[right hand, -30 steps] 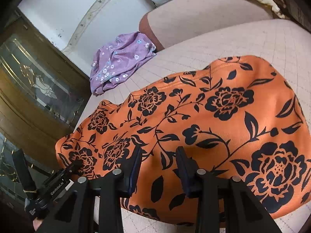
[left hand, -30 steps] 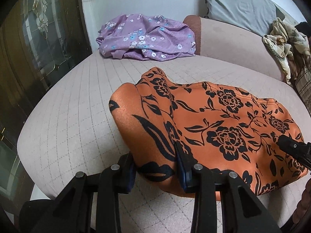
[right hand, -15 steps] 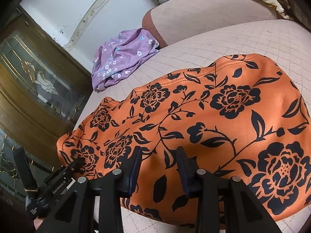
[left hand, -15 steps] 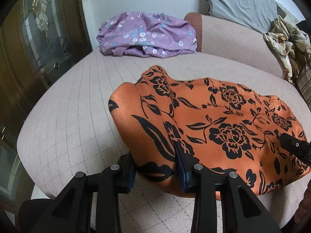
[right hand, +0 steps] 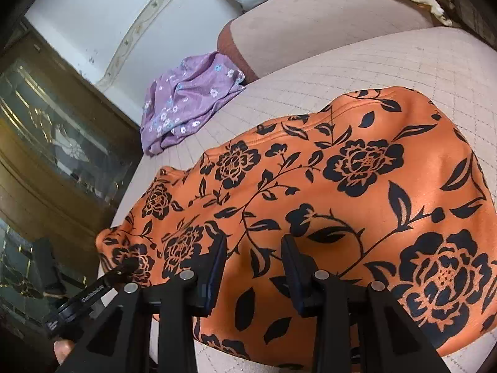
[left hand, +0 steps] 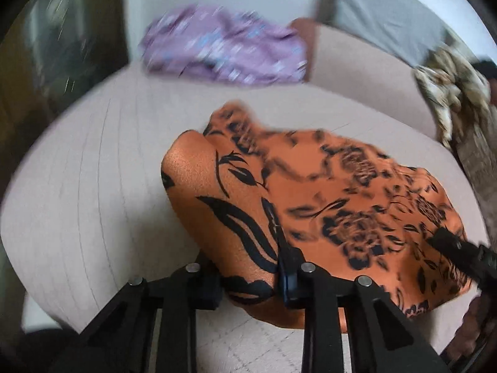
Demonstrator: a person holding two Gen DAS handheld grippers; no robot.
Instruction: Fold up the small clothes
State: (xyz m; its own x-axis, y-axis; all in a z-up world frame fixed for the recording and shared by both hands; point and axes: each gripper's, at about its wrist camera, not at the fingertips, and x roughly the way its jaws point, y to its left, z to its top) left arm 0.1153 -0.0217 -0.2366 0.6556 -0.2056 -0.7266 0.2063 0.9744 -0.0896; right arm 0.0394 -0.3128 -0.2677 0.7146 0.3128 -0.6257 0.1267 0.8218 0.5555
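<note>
Quilted beige cushion [left hand: 93, 217] underneath; orange floral garment [right hand: 357, 186] lies on it. Left tongs [left hand: 248, 276] and right tongs [right hand: 253, 267] both spread, garment's near edge bunched between each pair. Purple floral cloth [right hand: 186, 102] beyond, far-left.

Your left wrist camera sits low at the near left corner of the orange floral garment [left hand: 341, 205], looking along its fingers [left hand: 289, 267] across the bed [left hand: 93, 186] toward the purple garment [left hand: 223, 56] at the wall; this view is blurred. Your right wrist camera looks from close above the same orange cloth [right hand: 341, 192], tilted left. Both views share the orange cloth, the purple garment [right hand: 189, 102] and each other's gripper at the frame edge.
</note>
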